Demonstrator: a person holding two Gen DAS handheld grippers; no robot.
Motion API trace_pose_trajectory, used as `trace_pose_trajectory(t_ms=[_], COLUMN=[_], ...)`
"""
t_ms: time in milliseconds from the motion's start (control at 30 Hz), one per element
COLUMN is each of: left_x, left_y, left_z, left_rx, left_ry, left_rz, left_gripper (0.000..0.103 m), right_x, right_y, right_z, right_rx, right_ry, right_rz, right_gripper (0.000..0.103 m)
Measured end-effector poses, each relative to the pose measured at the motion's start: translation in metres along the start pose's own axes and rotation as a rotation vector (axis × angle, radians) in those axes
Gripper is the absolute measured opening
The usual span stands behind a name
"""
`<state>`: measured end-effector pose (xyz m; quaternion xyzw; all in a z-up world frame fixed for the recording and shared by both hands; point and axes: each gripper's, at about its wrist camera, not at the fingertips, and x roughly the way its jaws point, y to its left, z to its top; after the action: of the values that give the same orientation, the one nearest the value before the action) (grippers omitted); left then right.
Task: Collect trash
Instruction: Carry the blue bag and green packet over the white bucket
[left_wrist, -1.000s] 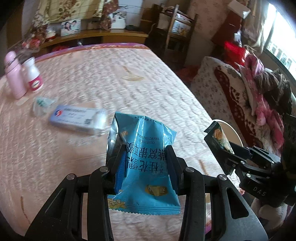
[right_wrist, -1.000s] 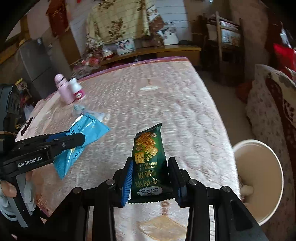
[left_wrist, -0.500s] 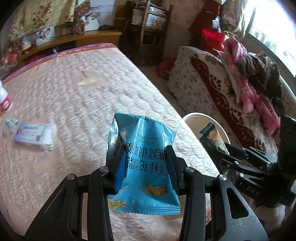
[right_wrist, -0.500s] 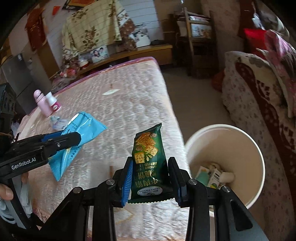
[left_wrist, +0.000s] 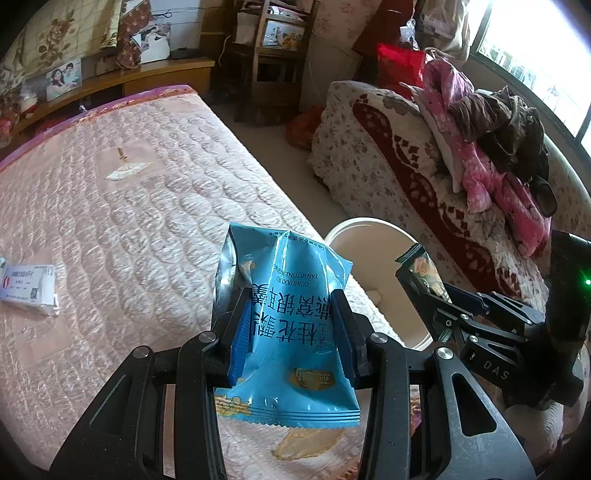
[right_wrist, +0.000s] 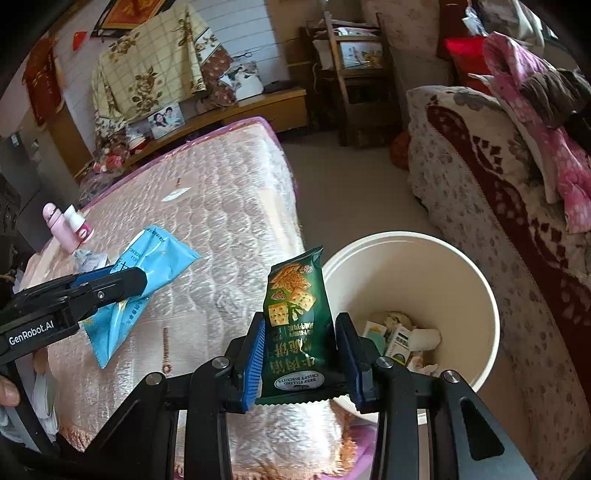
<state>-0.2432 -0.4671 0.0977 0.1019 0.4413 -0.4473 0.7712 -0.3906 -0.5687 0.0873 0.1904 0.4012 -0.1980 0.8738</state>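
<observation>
Bin (right_wrist: 476, 280) sits just right of right gripper (right_wrist: 301, 360) pinching green packet (right_wrist: 295, 314), upright; left gripper (left_wrist: 290, 332) pinching blue packet (left_wrist: 284, 317) is farther, over bed edge (right_wrist: 295, 229).

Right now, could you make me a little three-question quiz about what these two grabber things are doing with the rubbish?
1. True or false: the left gripper holds a blue snack bag.
2. What does the right gripper hold? A) a pink bottle B) a green biscuit packet C) nothing
3. Fill in: the white bin stands on the floor beside the ____ and already contains some trash.

Key: 1 true; 2 B; 3 bed.
</observation>
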Motion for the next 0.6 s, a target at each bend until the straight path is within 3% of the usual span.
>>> trace_pose_trajectory(t_ms=[600], left_x=[0.029], left_y=[-0.047], left_z=[0.016], left_rx=[0.048], left_ry=[0.024], left_rz=[-0.07], left_gripper=[0.039], right_x=[-0.003], right_y=[-0.052], right_z=[-0.007], right_rx=[0.095], right_ry=[-0.004], right_rz=[-0.061], right_gripper=[0.036])
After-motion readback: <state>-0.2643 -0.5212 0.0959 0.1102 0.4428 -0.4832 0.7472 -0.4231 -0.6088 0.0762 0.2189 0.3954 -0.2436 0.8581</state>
